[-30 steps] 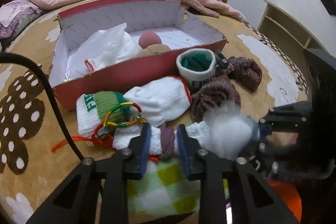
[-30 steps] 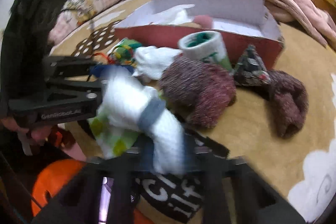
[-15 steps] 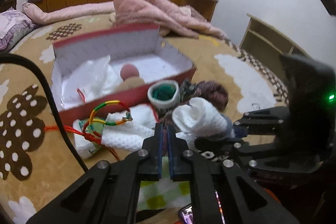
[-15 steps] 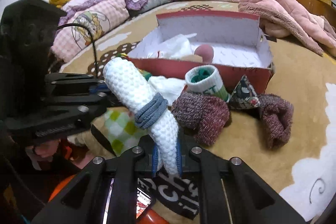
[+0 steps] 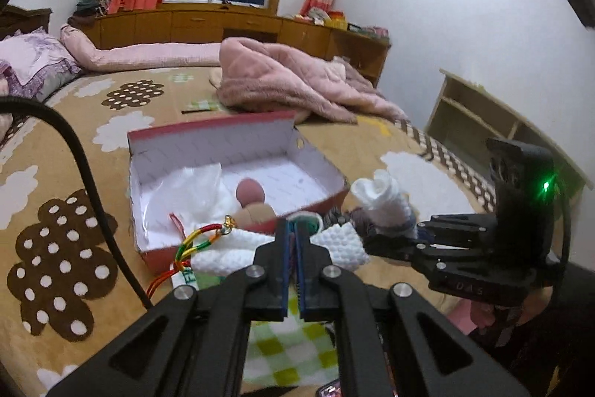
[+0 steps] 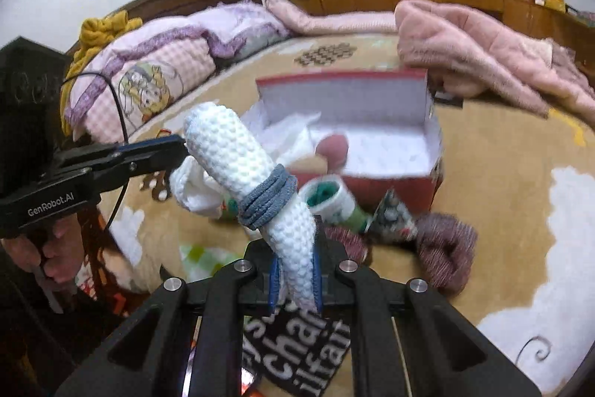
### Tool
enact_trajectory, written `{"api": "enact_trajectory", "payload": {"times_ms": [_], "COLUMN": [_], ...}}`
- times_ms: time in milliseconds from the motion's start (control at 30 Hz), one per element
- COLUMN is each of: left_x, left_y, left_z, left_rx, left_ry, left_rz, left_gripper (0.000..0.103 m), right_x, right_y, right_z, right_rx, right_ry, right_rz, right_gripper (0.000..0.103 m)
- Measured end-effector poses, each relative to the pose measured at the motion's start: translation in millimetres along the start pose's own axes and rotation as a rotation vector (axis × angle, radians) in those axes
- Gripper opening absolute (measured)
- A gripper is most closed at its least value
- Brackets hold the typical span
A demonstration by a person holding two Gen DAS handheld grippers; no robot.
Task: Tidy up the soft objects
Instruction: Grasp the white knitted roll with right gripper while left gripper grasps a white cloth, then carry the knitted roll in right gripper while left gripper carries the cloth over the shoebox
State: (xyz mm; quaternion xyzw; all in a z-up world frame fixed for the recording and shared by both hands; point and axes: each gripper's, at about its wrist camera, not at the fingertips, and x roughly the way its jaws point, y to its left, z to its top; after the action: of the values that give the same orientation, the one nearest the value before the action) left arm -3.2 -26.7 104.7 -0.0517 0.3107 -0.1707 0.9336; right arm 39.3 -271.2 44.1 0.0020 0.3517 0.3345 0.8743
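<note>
Right gripper (image 6: 295, 279) is clamped on the lower end of a rolled white knit sock (image 6: 245, 173) with a grey band (image 6: 267, 196) around its middle; the roll tilts up toward frame centre-left, off the bed. Left gripper (image 5: 293, 266), bottom centre of its view, has jaws nearly together on a white knit piece (image 5: 334, 242), though the pinch itself is hidden, so probably gripping. Red box (image 5: 238, 133) sits open mid-frame with white plastic (image 5: 193, 188) inside; maroon socks (image 6: 444, 248) lie lower right in the right view.
</note>
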Motion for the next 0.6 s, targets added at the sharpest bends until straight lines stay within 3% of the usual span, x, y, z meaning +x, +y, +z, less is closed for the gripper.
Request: {"api": "enact_trajectory", "payload": {"times_ms": [367,600], "left_x": [-13,-11], "left_y": [6,26], "left_z": [18,27], "left_rx": [-0.015,-0.080], "left_ry": [-0.082,-0.128], "left_rz": [-0.023,-0.063], "left_gripper": [0.003,0.003], "right_x": [-10,-1], "right_y": [-5,-13], "right_z": [33,28], "right_rx": [0.021,0.001], "right_ry": [-0.122,-0.170], "right_rz": [0.001,-0.003], "right_gripper": [0.015,0.015]}}
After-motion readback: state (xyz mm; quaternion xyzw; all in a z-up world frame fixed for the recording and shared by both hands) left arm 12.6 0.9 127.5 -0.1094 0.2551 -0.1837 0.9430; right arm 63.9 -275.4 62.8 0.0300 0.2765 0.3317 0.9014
